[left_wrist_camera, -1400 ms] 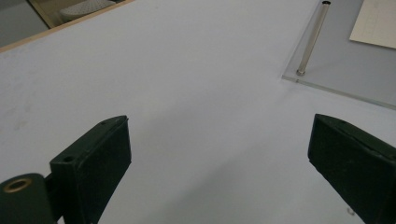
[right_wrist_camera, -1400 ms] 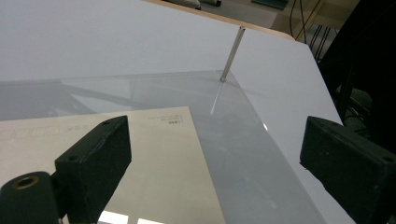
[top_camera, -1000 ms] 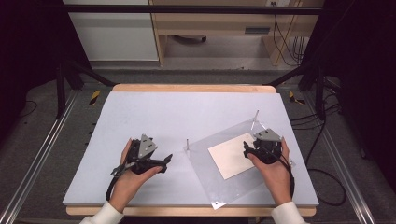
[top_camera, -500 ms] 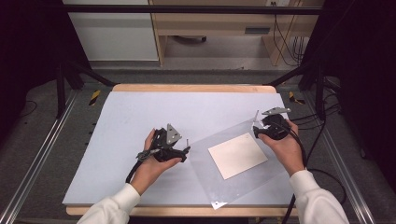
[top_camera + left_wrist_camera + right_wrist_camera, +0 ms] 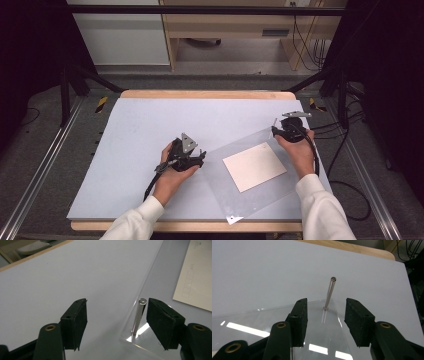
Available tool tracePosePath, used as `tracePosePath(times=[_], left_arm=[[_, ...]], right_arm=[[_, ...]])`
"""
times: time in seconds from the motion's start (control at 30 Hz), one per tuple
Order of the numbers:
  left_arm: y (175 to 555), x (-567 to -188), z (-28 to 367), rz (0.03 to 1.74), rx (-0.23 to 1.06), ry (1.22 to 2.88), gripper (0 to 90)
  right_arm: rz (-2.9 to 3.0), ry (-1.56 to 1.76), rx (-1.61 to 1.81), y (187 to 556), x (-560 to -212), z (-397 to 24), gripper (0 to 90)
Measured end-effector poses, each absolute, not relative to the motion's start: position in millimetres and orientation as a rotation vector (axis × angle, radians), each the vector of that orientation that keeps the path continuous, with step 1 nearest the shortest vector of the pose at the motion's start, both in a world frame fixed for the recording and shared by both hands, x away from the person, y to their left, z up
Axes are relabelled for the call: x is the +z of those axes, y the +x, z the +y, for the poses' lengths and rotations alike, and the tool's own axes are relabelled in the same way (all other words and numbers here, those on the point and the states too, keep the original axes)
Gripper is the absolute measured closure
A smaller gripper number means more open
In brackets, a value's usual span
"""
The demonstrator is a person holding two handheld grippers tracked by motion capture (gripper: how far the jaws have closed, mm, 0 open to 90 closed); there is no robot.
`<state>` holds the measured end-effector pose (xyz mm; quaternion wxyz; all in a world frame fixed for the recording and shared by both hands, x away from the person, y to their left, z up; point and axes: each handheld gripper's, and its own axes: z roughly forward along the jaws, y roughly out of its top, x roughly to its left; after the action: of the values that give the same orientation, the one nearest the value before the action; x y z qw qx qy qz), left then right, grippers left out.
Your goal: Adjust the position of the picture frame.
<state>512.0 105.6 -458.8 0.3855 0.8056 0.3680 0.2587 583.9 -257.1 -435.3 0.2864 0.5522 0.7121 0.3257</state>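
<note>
Bracketing a thin upright metal pin [image 5: 138,316], the left gripper [image 5: 116,323] has fingers that have just been narrowing; the pin stands close to one finger, though contact is hard to judge. It rises from the near left corner of a clear sheet [image 5: 252,175] lying on the counter [image 5: 150,125]. The right gripper [image 5: 325,323], its fingers also just narrowing and not yet touching, frames a second pin [image 5: 329,293] at the sheet's far right corner. A cream card [image 5: 254,166] lies under or on the sheet.
</note>
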Motion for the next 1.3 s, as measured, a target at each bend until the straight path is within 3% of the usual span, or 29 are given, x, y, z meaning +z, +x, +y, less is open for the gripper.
tracePosePath(times=[0.6, 1.3], left_arm=[[506.1, -470.7, 93.6, 0.982, 0.644, 2.035, 41.2], [503.5, -471.5, 94.8, 0.995, 0.648, 1.995, 52.7]], right_arm=[[1.924, 1.58, 0.842, 625.3, -462.4, -256.7, 60.4], [1.933, 1.594, 0.85, 633.6, -471.7, -255.5, 85.1]])
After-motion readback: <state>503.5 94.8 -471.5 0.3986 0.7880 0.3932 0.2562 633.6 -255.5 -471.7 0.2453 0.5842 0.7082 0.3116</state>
